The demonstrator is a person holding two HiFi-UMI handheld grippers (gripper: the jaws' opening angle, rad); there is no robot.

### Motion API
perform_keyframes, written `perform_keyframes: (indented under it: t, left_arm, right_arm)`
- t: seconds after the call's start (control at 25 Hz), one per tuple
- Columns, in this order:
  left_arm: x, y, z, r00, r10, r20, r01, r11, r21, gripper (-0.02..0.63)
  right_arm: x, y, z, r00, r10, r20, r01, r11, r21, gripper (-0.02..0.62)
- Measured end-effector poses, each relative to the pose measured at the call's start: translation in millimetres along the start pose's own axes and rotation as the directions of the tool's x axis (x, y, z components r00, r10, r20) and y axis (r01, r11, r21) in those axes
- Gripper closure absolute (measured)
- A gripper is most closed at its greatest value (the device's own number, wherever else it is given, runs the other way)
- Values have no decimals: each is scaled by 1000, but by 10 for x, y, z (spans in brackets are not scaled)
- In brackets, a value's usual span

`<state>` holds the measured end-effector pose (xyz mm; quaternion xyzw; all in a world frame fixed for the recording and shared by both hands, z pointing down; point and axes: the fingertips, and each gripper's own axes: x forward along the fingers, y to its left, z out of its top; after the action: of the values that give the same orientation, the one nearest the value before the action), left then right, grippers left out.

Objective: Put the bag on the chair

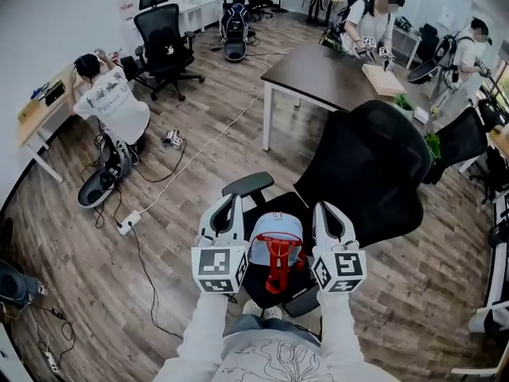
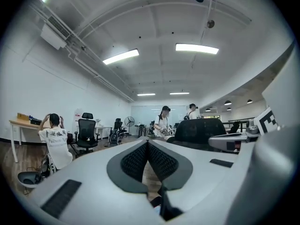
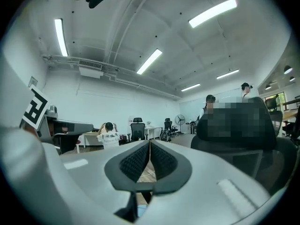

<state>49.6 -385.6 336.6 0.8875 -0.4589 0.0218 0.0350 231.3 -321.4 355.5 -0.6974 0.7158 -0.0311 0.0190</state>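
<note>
The left gripper (image 1: 233, 200) and right gripper (image 1: 325, 208) have their fingers together, each clamped on one of the bag's (image 1: 275, 245) dark straps (image 2: 165, 205). The bag hangs between them over the chair (image 1: 374, 173) seat. The thin straps could slip, or the swinging bag could snag the armrest (image 1: 248, 185) and drop off the seat.
</note>
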Motion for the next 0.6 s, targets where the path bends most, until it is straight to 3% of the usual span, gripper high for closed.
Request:
perform_keyframes:
  t: [0.32,0.6]
  left_arm:
    - [-188,13,220,999,26,36,-27,999,23,600]
    - [-236,45,214,998,44,38,-44,999,-2,600]
  right_arm:
    - [-65,59,307,998,-8,64,8,1000,2,584]
    - [-114,78,376,997,0,78,1,1000,-3,584]
